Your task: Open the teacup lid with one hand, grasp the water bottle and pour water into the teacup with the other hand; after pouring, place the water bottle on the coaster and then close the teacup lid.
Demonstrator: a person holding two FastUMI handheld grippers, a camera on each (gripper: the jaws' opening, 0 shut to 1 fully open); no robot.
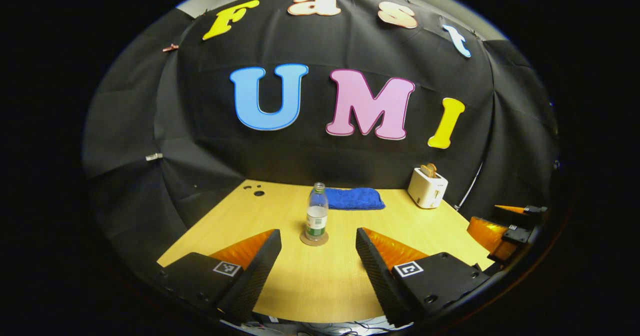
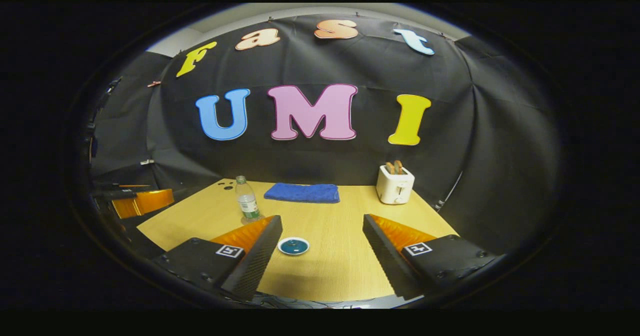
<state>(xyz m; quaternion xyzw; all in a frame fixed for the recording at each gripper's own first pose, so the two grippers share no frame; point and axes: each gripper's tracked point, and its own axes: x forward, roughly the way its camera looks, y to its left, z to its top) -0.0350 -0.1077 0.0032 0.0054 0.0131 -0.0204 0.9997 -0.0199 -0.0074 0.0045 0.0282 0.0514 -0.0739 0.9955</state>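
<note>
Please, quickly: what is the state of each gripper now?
Left gripper: open, holding nothing, facing the clear plastic water bottle.
Right gripper: open, holding nothing.

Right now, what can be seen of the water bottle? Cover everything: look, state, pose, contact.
The water bottle is small, clear plastic with a pale cap and a green-and-white label band around its lower body. It looks partly filled. It stands upright on a round brown coaster on the wooden table, in front of a folded blue cloth. Neither gripper touches it; the left gripper is open, short of it.
</note>
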